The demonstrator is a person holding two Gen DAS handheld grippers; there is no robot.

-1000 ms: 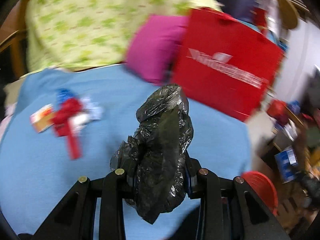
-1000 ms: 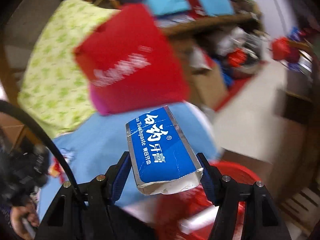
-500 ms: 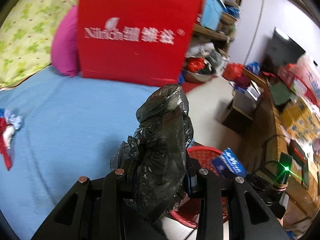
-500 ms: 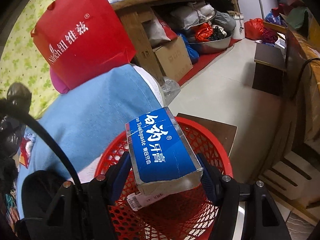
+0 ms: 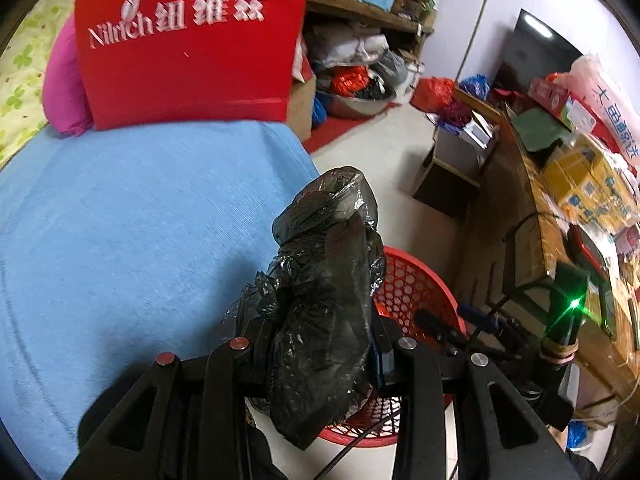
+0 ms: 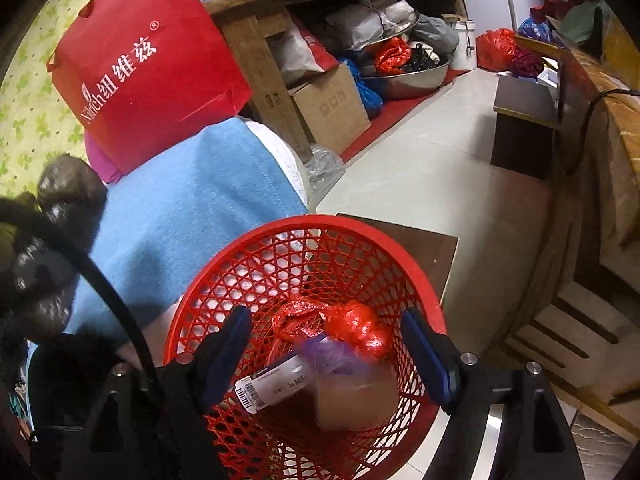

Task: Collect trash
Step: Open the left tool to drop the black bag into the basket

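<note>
My left gripper (image 5: 320, 356) is shut on a crumpled black plastic bag (image 5: 324, 292) and holds it above the bed edge, beside the red mesh basket (image 5: 416, 292). My right gripper (image 6: 332, 352) is open and empty right over the red mesh basket (image 6: 256, 240). In the basket a blurred box (image 6: 352, 396) is dropping onto red plastic wrap (image 6: 348, 324) and a labelled packet (image 6: 268, 384). The black bag also shows at the left of the right wrist view (image 6: 64, 192).
A blue blanket (image 5: 132, 232) covers the bed, with a red paper bag (image 5: 188, 44) and a pink cushion (image 5: 64, 92) at its far end. A wooden bench (image 5: 532, 240) with boxes runs on the right. Shelves, a cardboard box (image 6: 332, 108) and a metal basin (image 6: 408, 76) stand behind.
My right gripper opened over the basket and let the blue toothpaste box fall in. My left gripper swung right with the black bag, toward the basket.
</note>
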